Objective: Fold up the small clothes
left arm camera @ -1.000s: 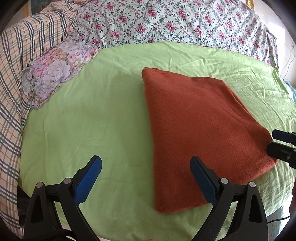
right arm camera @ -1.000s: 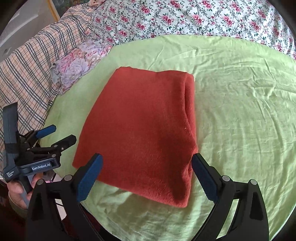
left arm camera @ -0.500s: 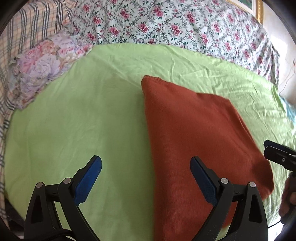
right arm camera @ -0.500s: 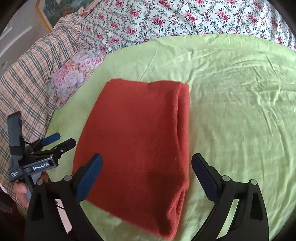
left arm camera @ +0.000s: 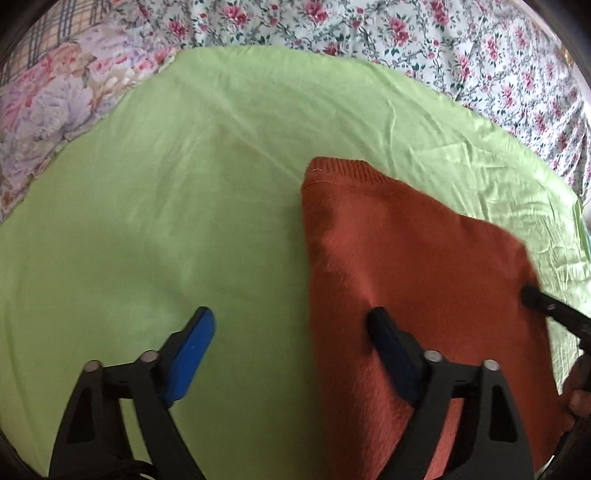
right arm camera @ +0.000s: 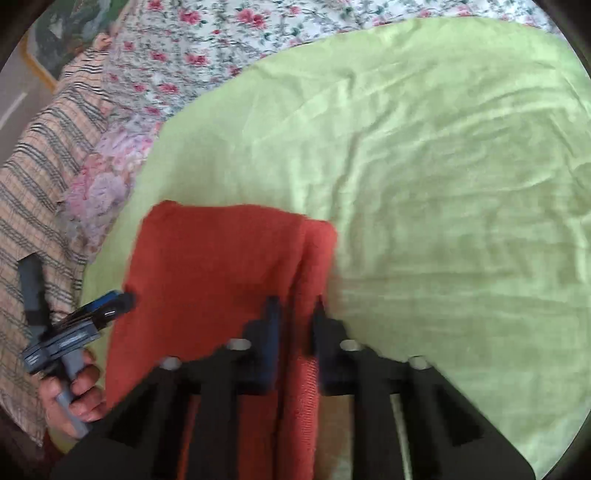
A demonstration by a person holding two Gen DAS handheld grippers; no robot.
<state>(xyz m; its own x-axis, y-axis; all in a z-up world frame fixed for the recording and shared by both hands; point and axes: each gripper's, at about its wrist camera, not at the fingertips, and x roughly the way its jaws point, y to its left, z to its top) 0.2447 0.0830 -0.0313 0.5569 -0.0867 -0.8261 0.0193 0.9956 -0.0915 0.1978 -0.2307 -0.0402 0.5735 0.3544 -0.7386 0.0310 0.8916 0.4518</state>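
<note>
Daylit bed: green sheet (left arm camera: 221,166), floral quilt (left arm camera: 406,33), plaid blanket (right arm camera: 33,192).

Left gripper (left arm camera: 291,334): fingers closing, wide apart, angled down toward 12 o'clock. Right gripper (right arm camera: 293,310): fingers closing, nearly together, pinching fabric. A hand (right arm camera: 74,398) grips the left handle.

Lying on 1 green sheet (left arm camera: 184,184) is 1 rust-red garment (left arm camera: 406,258). 2 grippers are showing: the left (left arm camera: 291,343) and the right (right arm camera: 295,314). 1 hand (right arm camera: 74,395) is gripping a handle. 3 patterned fabrics are bordering the sheet: 1 rose print (right arm camera: 192,40), 1 plaid (right arm camera: 33,177), 1 pastel floral (left arm camera: 55,96).
</note>
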